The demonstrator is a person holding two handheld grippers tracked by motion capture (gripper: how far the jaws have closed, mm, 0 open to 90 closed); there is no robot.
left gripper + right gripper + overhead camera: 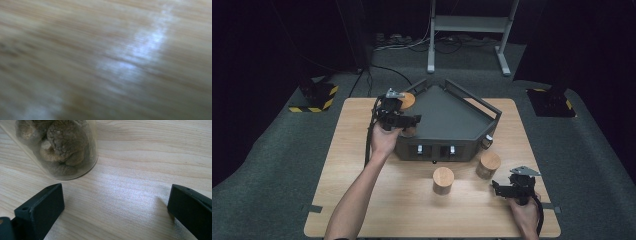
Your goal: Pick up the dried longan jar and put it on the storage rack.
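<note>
Table (362,200): pale wood, and we see it carrying everything else, with dark carpet around it.
Bin (447,120): a dark grey angular tray with low walls. It sits at the far middle of the table, its flat front wall facing the person.
Left hand (383,141): it comes in from the bottom along a bare forearm, up at the bin's left front corner.
Left gripper (412,120): it is held at that corner with its jaws drawn as close together as they go. Its own view gives us blurred pale wood grain (105,60) very close to the lens.
Right gripper (497,189): low at the table's near right corner. Its jaws stand wide apart (115,197) with bare tabletop between them and nothing gripped.
Small jar (409,132): brownish, right under the left gripper's jaw tips and against the bin's corner. We cannot tell whether the jaws clamp it.
Wooden-lidded jars: one stands before the bin's front wall (443,180), another just right of it (488,165).
Clear jar (65,147): filled with dried mushrooms, standing on the table ahead of the right gripper and apart from its jaws.
Round wooden top (407,100): just beyond the left gripper, at the bin's left wall.
</note>
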